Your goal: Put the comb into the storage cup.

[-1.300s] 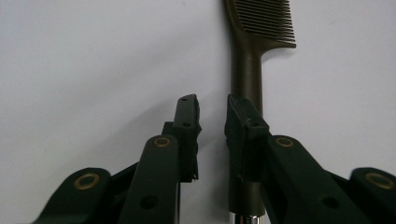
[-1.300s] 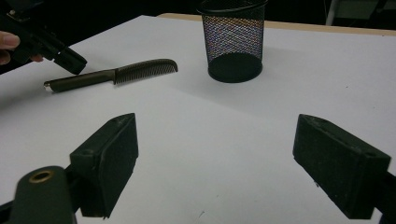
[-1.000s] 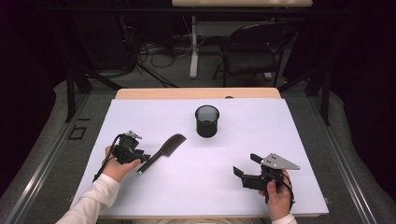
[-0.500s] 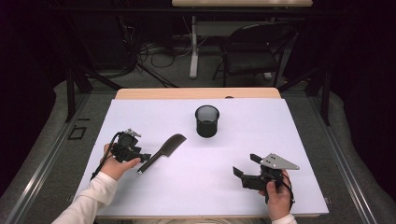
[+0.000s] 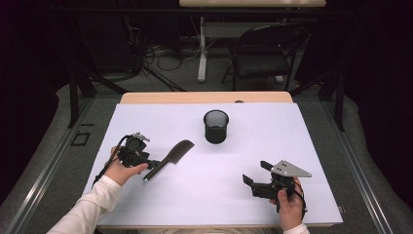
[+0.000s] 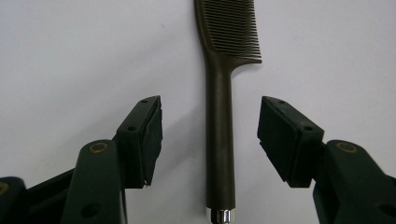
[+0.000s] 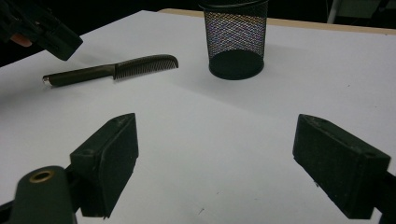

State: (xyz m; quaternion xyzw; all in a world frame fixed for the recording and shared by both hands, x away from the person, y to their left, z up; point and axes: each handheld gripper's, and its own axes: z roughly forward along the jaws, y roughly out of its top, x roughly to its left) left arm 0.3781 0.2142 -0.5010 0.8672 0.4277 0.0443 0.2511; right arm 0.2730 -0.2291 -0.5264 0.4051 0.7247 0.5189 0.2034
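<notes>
A dark comb point(image 5: 170, 155) lies flat on the white table cover, its teeth toward the mesh cup. In the left gripper view the comb's handle point(image 6: 219, 140) runs straight up between my left gripper's point(image 6: 210, 128) jaws, with a clear gap on both sides. Those jaws have just been opening and press on nothing. In the high view my left gripper point(image 5: 152, 165) sits at the table's left, at the comb's handle end. My right gripper point(image 5: 254, 171) rests open near the front right with nothing between its pads point(image 7: 112, 154).
A black mesh cup point(image 5: 215, 126) stands upright at the table's middle back; it is also ahead in the right gripper view point(image 7: 236, 39), with the comb point(image 7: 121, 69) to its left. The white cover point(image 5: 292, 146) stretches bare between the two hands. A chair stands beyond the table.
The left gripper's jaws look a little wider around the comb's handle. The comb, the cup and the right gripper have kept their places.
</notes>
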